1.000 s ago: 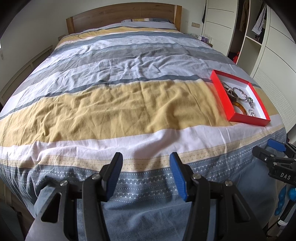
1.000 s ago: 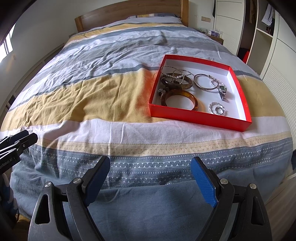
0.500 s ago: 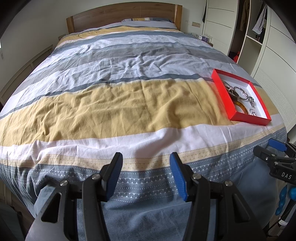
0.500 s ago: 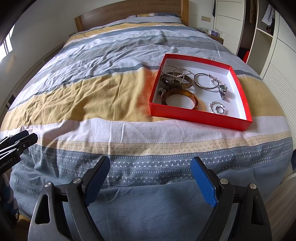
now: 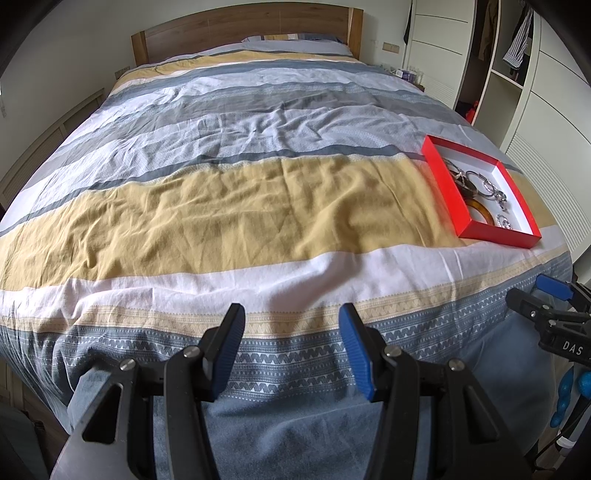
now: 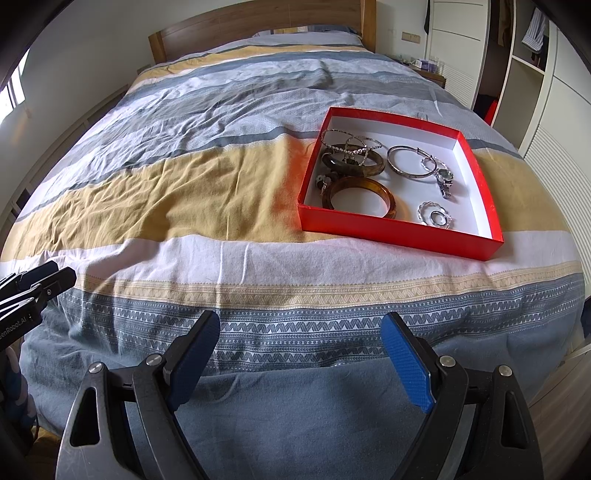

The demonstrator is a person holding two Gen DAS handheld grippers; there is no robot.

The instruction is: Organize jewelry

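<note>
A shallow red box [image 6: 391, 229] with a white inside lies on the bed, toward its right side; the left wrist view shows the red box [image 5: 443, 182] at the far right. In it lie an amber bangle [image 6: 360, 196], a dark green bangle [image 6: 354, 163], thin silver bracelets [image 6: 408, 162], a small watch [image 6: 444, 177] and silver rings [image 6: 436, 216]. My right gripper [image 6: 301, 328] hangs open over the foot of the bed, short of the box, with nothing between its blue pads. My left gripper [image 5: 291, 321] is open too, further left, empty.
The striped duvet [image 5: 221, 206] covers the whole bed, with a wooden headboard [image 5: 243, 31] at the far end. White wardrobes and open shelves [image 6: 524, 74] stand along the right wall. A low nightstand [image 6: 428, 72] sits beside the bed's far right corner.
The views have drifted very slightly; the box sits a touch further right in the left wrist view. Both grippers stay open and the jewellery has not moved.
</note>
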